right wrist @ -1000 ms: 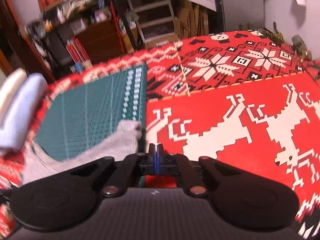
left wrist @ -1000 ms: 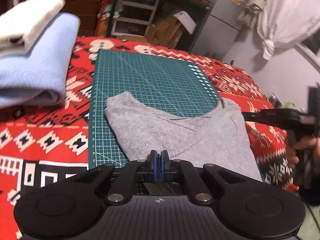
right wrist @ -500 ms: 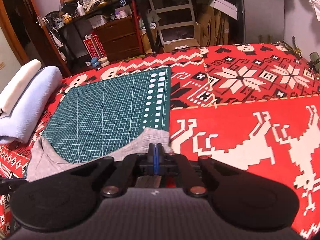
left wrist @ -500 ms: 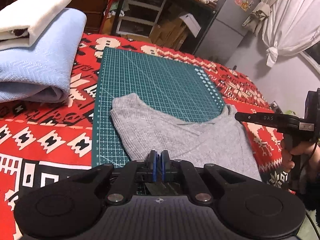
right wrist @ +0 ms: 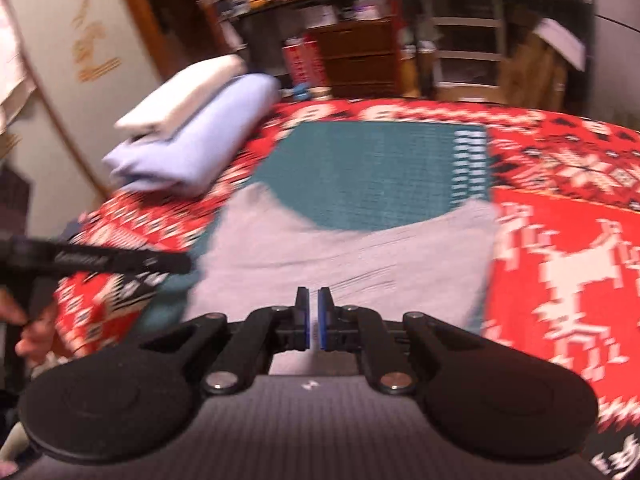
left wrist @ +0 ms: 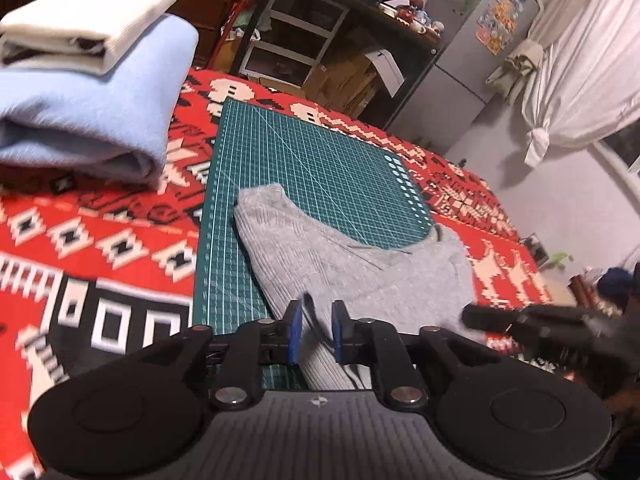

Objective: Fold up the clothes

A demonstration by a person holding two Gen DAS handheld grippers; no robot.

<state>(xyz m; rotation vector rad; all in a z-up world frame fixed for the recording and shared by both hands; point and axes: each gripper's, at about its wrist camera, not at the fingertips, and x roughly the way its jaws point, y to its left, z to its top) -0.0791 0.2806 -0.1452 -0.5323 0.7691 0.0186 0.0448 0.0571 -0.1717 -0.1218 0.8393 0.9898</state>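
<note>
Both wrist cameras look down along their fingers from the near edge of a red patterned blanket (left wrist: 100,240), close above a flat grey knitted garment (left wrist: 360,264). Both views share the green gridded cutting mat (right wrist: 372,172) and a folded pale-blue and cream stack (right wrist: 192,140).

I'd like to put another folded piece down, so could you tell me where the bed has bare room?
The far half of the green mat, beyond the grey garment, is bare. The red blanket right of the mat is open too. Left of the mat it is crowded: the blue folded cloth with the white folded cloth on top.
</note>
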